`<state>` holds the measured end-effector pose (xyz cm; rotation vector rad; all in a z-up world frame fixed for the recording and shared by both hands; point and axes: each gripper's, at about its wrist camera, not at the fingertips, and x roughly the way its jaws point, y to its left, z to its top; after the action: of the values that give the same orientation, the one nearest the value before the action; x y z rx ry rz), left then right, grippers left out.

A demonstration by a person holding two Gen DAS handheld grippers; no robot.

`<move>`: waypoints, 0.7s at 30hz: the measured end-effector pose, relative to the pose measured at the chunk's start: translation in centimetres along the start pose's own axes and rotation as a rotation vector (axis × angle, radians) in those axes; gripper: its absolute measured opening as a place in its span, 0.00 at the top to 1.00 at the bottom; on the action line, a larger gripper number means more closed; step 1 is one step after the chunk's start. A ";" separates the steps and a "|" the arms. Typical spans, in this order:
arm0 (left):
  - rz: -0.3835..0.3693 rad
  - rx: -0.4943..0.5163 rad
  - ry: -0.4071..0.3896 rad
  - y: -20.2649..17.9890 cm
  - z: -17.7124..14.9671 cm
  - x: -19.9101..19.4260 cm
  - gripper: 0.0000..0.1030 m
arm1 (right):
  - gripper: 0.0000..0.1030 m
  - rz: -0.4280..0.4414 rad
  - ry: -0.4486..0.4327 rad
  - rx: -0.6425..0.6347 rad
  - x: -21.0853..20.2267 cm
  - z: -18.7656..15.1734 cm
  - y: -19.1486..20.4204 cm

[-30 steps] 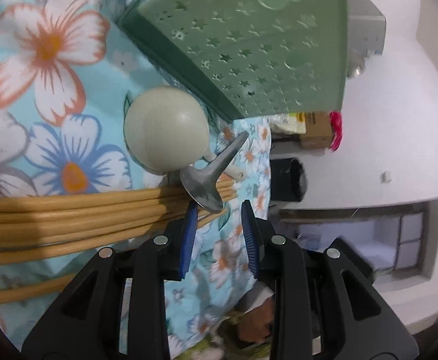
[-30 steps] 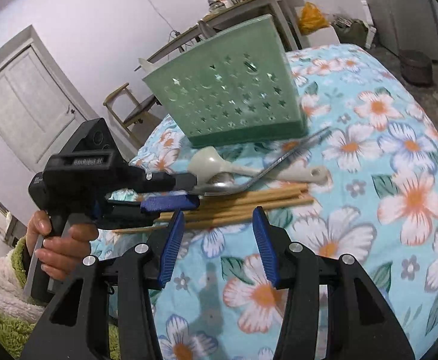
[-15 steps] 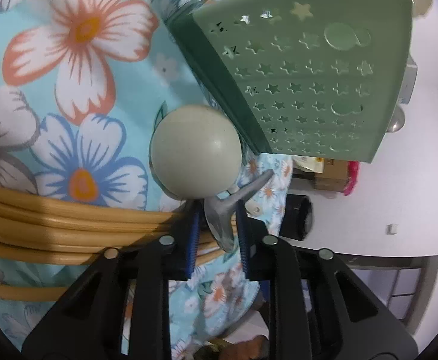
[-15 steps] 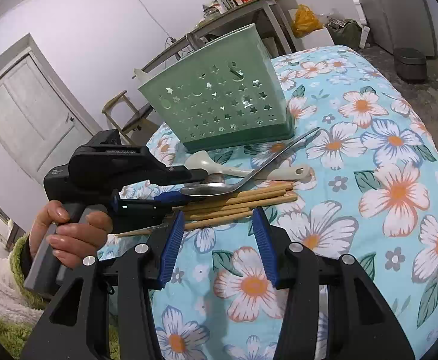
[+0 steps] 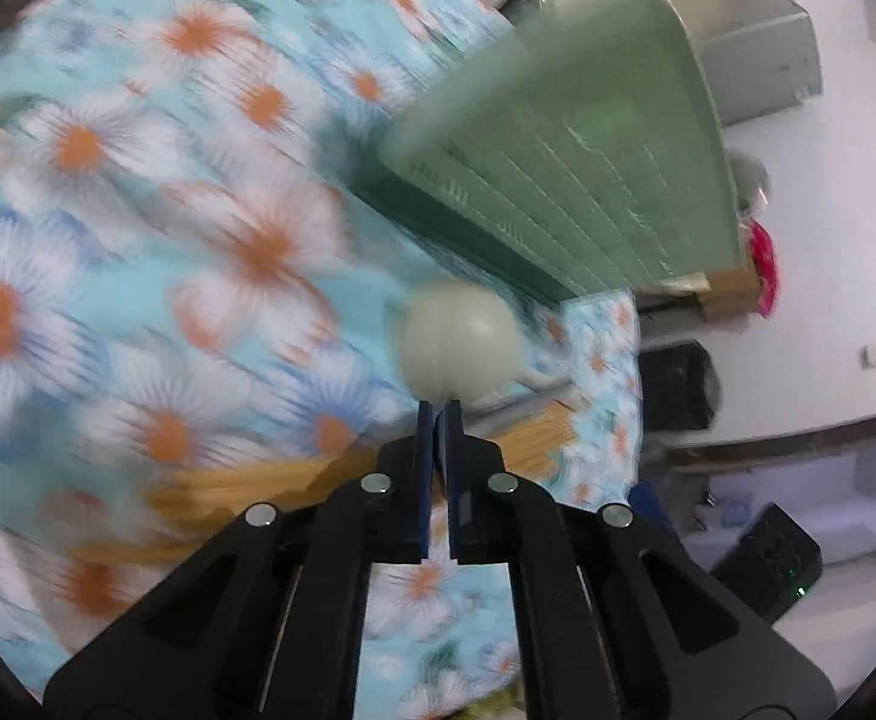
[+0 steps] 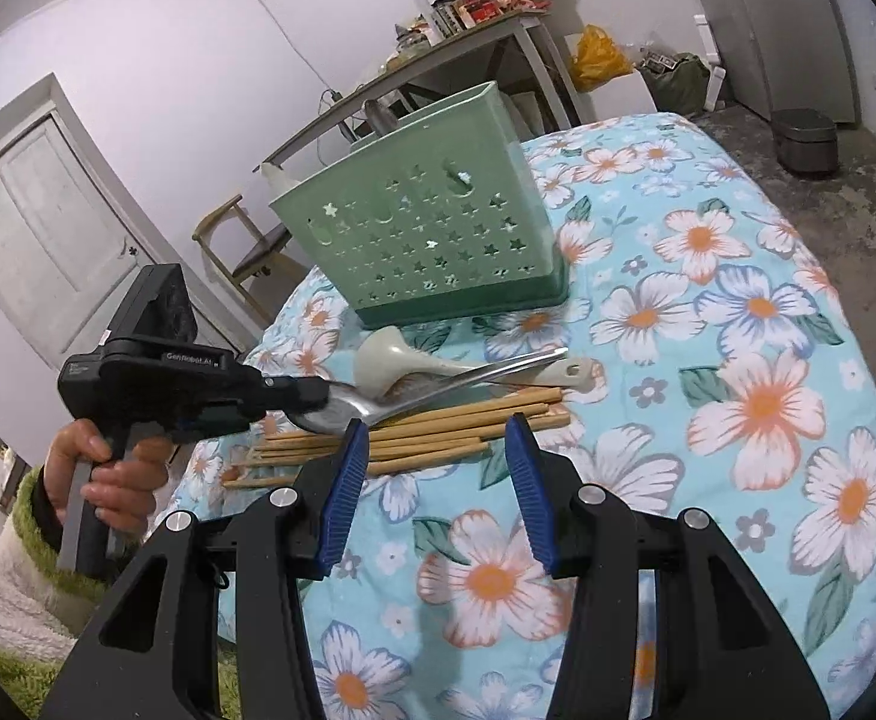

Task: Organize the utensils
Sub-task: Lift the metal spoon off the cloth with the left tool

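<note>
A: Why is the left gripper [image 6: 318, 391] clamped tight on the metal spoon's [image 6: 438, 384] bowl?

B: Probably to free it from the pile; it lies across the chopsticks [image 6: 402, 435] beside the pale ladle [image 6: 390, 357], on the flowered bench [image 6: 738, 360].

A: And the right gripper [image 6: 438, 483]?

B: Half open, holding nothing, near the chopsticks. The green basket [image 6: 432, 246] just behind looks like the destination, though the left view is blurred.

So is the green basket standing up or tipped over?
Standing up. In the right wrist view the basket sits flat on its darker base on the flowery cloth, open top facing up.
</note>
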<state>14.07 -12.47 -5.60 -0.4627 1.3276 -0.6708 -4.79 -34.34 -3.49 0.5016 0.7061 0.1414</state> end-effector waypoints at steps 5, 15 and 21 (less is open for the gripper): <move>-0.036 -0.071 -0.065 3.7 1.3 -0.6 0.72 | 0.55 0.008 0.024 -0.026 1.1 -0.5 1.5; -0.094 -0.082 -0.003 3.2 -0.4 -0.7 0.64 | 0.55 0.007 0.028 -0.049 1.9 -0.4 2.6; -0.021 -0.045 -0.007 2.3 -0.8 0.5 0.69 | 0.55 0.004 0.008 -0.049 1.4 -0.1 2.7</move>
<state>13.79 -11.13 -7.64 -0.5155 1.3354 -0.6575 -3.66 -31.52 -3.09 0.4564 0.7081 0.1645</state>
